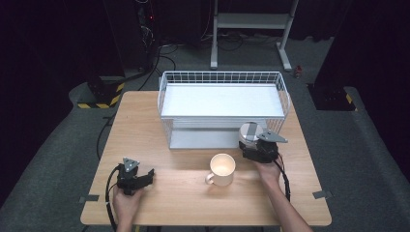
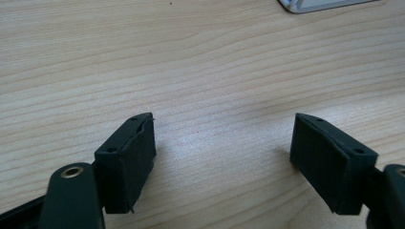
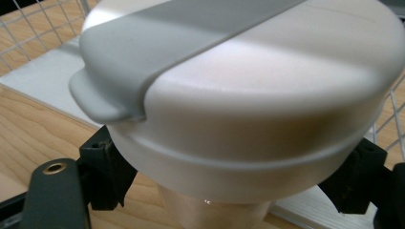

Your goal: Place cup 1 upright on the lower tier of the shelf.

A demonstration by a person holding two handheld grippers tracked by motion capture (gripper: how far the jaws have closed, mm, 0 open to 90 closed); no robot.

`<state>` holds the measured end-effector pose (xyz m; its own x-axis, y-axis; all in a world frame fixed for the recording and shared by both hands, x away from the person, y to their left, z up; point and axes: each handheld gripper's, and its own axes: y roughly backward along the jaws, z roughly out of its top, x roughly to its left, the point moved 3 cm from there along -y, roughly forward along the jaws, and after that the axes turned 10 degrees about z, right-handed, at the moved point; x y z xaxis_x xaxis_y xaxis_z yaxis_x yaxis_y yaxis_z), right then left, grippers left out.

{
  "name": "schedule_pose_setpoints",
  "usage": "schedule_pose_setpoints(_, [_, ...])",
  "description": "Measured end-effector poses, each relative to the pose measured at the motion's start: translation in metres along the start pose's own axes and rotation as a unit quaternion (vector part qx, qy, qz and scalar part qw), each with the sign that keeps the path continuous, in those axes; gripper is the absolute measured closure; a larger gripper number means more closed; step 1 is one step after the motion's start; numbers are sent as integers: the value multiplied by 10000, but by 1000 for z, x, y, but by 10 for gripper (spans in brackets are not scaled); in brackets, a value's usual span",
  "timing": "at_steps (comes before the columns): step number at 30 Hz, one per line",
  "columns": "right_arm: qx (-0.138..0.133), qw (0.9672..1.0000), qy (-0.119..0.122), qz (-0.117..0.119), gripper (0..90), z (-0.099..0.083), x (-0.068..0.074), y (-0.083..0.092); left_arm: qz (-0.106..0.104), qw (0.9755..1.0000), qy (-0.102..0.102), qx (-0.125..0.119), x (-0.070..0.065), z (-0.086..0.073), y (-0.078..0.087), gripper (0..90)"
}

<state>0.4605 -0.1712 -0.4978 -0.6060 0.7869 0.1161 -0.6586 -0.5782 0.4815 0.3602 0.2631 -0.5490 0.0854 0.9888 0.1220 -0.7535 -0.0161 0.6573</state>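
1. Table (image 1: 159, 193) is carrying a white wire basket (image 1: 222, 104) at 12 o'clock.
2. Mug (image 1: 222, 169) is standing at center.
3. Right gripper (image 1: 256, 145) is clamping a white lidded cup (image 3: 248, 105) at 2 o'clock.
4. Left gripper (image 1: 145, 178) is resting at 8 o'clock, jaws spread wide, holding nothing.

Wooden bench (image 1: 159, 193) on grey carpet (image 1: 58, 145); metal stand (image 1: 251, 21) and cables (image 1: 164, 53) behind it.

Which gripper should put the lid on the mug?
Right. The right gripper already grips the lid just beside the mug; the left gripper sits open and empty, farther off.
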Motion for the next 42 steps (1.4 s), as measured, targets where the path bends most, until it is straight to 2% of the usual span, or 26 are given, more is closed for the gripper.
schedule_pose_setpoints(5, [5, 9999, -121, -15, 184, 2, -3, -7, -3, 10000, 6, 3, 0, 0, 0, 239])
schedule_pose_setpoints(12, [22, 9999, -137, -42, 185, 7, -6, -15, 15, 10000, 13, 9, 0, 0, 0, 239])
schedule_pose_setpoints(17, [130, 9998, -20, -156, 184, 10, -8, -19, 20, 10000, 13, 13, 1, 0, 0, 238])
schedule_pose_setpoints(21, [93, 9997, -40, -204, 184, 12, -10, -22, 22, 10000, 8, 13, 1, 0, 0, 238])
schedule_pose_setpoints(30, [42, 9997, -52, -216, 178, 12, -13, -23, 29, 10000, 12, 9, 1, 0, 0, 237])
schedule_pose_setpoints(37, [139, 9996, -120, -211, 141, 10, -11, -18, 31, 10000, 10, 9, 1, 0, 0, 237])
schedule_pose_setpoints(42, [98, 9995, -198, -222, 137, 7, -12, -14, 30, 10000, 9, 10, 1, 0, 0, 237])
